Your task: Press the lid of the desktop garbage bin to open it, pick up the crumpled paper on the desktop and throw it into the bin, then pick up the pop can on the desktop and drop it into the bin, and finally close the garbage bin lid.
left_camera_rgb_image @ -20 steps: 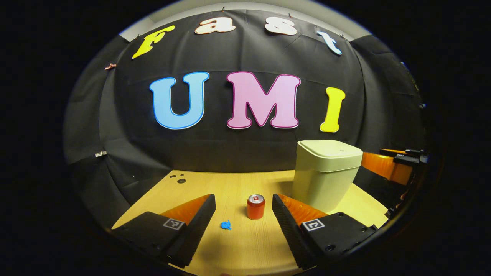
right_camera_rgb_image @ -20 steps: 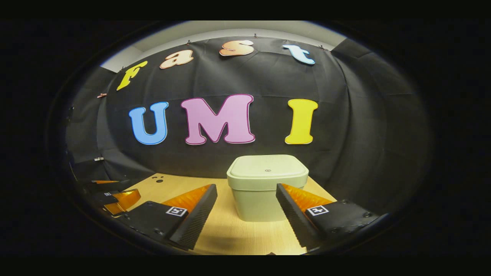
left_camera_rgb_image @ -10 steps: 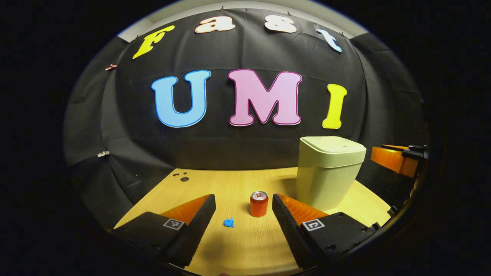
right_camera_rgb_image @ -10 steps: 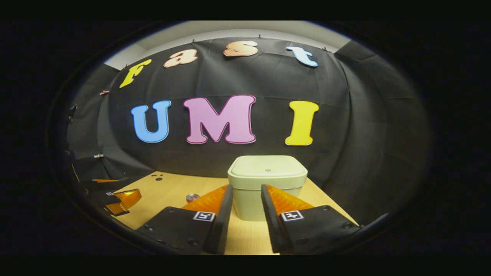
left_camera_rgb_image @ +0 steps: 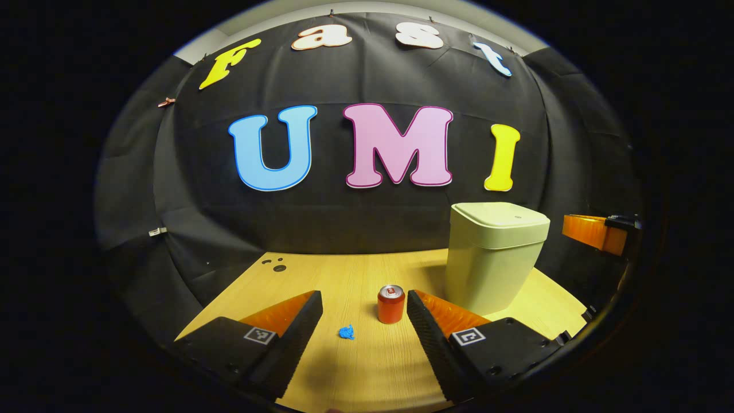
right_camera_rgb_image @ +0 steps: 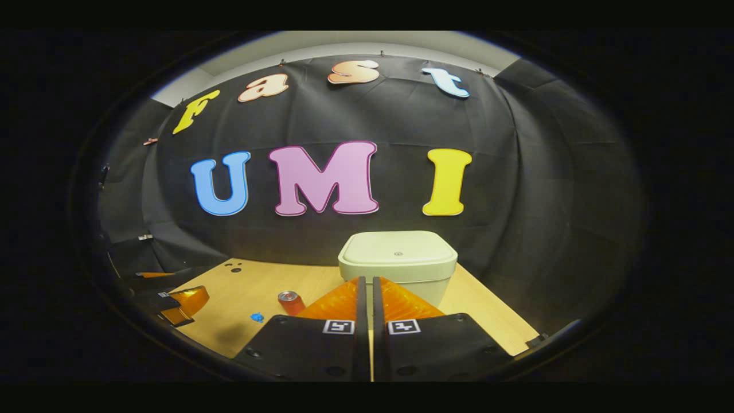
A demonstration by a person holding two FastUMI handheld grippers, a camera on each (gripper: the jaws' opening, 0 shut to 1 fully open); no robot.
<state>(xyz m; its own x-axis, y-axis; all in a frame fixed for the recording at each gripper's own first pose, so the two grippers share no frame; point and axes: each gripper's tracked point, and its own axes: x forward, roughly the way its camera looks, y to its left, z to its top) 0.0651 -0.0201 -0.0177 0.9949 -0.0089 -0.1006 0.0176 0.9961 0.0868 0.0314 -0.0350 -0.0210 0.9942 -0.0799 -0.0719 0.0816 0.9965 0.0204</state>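
Wood-grain worktop [left_camera_rgb_image: 355, 275]: pale, lit, carrying everything below.
Left hand-held gripper [left_camera_rgb_image: 364, 312]: fingers spread wide apart, nothing between them, low over the near edge.
Right hand-held gripper [right_camera_rgb_image: 365, 298]: fingers drawn together (a thin slit left between), clamping nothing, pointed at the bin's front.
Crumpled paper [left_camera_rgb_image: 346, 332]: small blue wad, lying just ahead of the left fingers, near the can but apart from it.
Pop can [left_camera_rgb_image: 391, 304]: red, upright, just beyond the paper, left of the bin.
Garbage bin [right_camera_rgb_image: 397, 264]: pale green, farthest back, lid [right_camera_rgb_image: 397, 248] down flat and closed.
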